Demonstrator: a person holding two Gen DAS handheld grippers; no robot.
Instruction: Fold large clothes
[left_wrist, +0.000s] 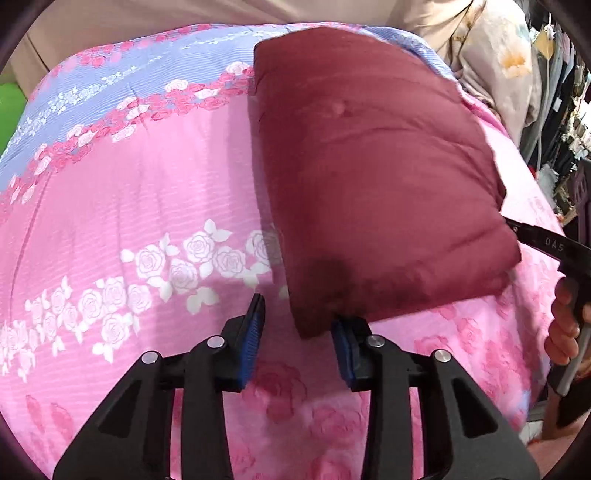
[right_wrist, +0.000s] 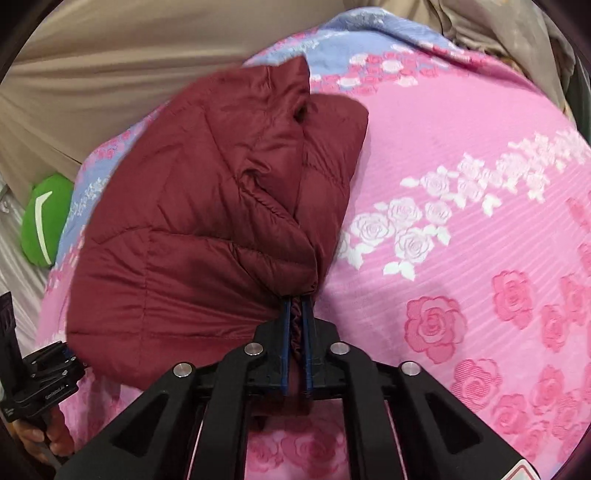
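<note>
**Puffy jacket, pinched at its near hem**

While my left gripper (left_wrist: 297, 334) hangs with jaws apart at the near corner of the maroon jacket (left_wrist: 376, 177) on the pink bedspread (left_wrist: 129, 206), nothing is clamped. Over on the right wrist view, my right gripper (right_wrist: 295, 334) is pinched on its gathered edge. Light, squashy, slippery, I reckon: grab seams.

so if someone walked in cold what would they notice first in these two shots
The dark red puffy jacket, folded into a bundle, dominates both views, lying on a pink bedspread printed with white and pink roses. In the right wrist view the right gripper is pinched shut on the jacket's gathered edge. In the left wrist view the left gripper stands open at the bundle's near corner.
</note>
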